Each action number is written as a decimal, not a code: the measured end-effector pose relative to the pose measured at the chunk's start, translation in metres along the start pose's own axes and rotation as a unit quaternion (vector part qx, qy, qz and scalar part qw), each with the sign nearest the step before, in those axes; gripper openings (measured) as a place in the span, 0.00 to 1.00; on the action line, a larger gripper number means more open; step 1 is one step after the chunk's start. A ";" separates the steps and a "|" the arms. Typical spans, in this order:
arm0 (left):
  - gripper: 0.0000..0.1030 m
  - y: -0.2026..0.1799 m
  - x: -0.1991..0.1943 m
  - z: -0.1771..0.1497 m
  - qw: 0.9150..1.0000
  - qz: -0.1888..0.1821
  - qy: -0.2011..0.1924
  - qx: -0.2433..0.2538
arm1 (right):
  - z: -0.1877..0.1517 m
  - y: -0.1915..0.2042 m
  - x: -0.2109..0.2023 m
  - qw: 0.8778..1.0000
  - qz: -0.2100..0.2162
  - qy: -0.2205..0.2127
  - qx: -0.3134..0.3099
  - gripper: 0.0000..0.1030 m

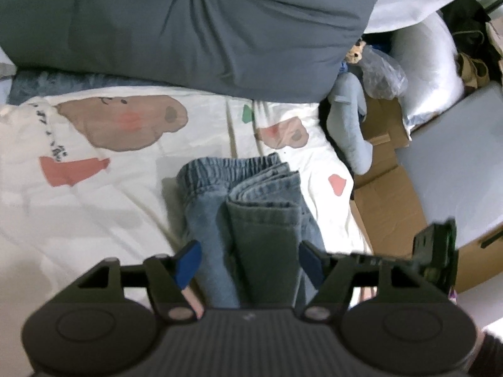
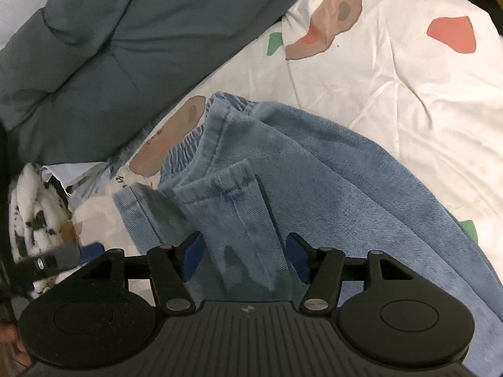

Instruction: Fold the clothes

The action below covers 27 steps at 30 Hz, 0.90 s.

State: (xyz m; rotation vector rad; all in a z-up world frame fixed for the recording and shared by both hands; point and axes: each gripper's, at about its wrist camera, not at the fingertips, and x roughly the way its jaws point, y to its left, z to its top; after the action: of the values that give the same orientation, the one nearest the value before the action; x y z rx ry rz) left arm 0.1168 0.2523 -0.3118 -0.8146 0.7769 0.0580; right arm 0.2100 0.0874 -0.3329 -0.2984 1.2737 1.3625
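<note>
Light blue jeans (image 1: pixel 251 188) lie folded lengthwise on a white bedsheet (image 1: pixel 78 204) printed with bears; the elastic waistband is at the far end. My left gripper (image 1: pixel 250 264) stands open over the near end, with the folded legs between its blue pads (image 1: pixel 188 264). In the right wrist view the jeans (image 2: pixel 314 172) spread to the right, and a hemmed leg end lies on top. My right gripper (image 2: pixel 245 257) is open, with that leg end between its jaws and a gap at each pad. Part of the left gripper (image 2: pixel 63 257) shows at the left edge.
A dark grey duvet (image 1: pixel 188 31) lies along the far side of the bed. Off the bed's right edge are a cardboard box (image 1: pixel 386 204), a pale blue plush toy (image 1: pixel 345 119) and a plastic bag (image 1: pixel 383 78). A black-and-white fluffy cloth (image 2: pixel 28 207) lies at the left.
</note>
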 end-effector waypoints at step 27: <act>0.14 0.002 0.024 0.002 0.999 0.012 -0.002 -0.051 | -0.027 0.034 -0.001 0.995 0.057 -0.060 -0.056 0.03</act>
State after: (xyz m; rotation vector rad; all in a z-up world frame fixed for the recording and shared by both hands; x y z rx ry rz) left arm 0.1351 0.2490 -0.3276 -0.9014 0.7837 0.1208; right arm 0.1689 0.0749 -0.3256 -0.2207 1.1317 1.5283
